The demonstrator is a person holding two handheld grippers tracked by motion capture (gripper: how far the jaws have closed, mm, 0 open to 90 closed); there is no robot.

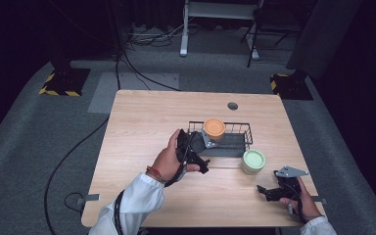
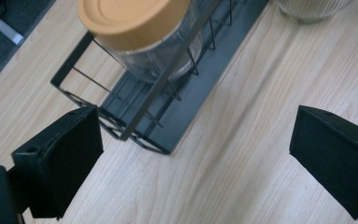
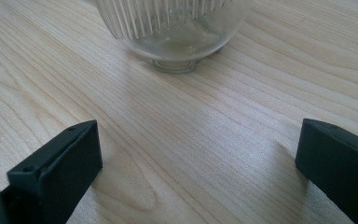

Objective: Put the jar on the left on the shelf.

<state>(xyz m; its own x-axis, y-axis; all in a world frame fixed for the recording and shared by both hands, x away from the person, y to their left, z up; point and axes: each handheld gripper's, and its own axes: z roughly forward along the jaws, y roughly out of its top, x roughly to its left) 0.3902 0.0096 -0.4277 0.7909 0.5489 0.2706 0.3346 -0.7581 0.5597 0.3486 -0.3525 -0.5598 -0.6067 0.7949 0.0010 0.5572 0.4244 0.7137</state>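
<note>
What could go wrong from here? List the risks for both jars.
1. The orange-lidded jar stands behind the wire rack's top rail; the open left gripper might snag that rail reaching in.
2. The green-lidded jar rests on a narrow foot and rounded ribbed glass; the open right gripper could tip or slip off it.

I'm working in what looks like a lab or recording studio: my wooden table (image 1: 142,122) stands alone on grey carpet (image 1: 24,127), ringed by dark curtains (image 1: 10,29). Cables (image 1: 142,34) trail across the floor (one runs under the table), and yellow-and-black striped stand bases (image 1: 63,82) sit at both far corners.
</note>
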